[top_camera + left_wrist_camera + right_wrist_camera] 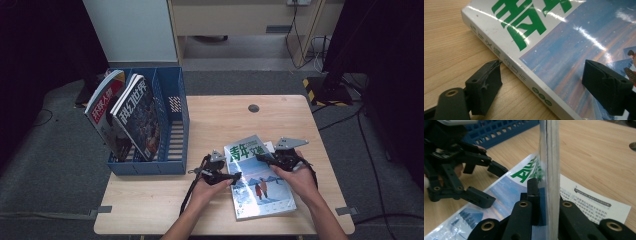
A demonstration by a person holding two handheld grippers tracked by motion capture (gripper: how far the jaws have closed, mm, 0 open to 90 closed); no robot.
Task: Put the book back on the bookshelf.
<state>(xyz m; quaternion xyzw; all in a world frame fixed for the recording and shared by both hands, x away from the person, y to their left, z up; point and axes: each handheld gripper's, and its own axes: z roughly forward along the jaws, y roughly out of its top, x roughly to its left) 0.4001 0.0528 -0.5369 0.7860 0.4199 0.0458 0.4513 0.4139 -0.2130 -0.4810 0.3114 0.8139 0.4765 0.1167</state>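
magazine (257,182) lies flat on counter (150,210), front-right | right tongs (543,195) clenched on its lifted cover edge, far jaw hidden | left tongs (541,85) released, straddling spine | page print too small to read

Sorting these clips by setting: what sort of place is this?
Probably an office or lab recording corner: a small wooden table on grey carpet, a blue file rack holding magazines, and loose cables along the wall.
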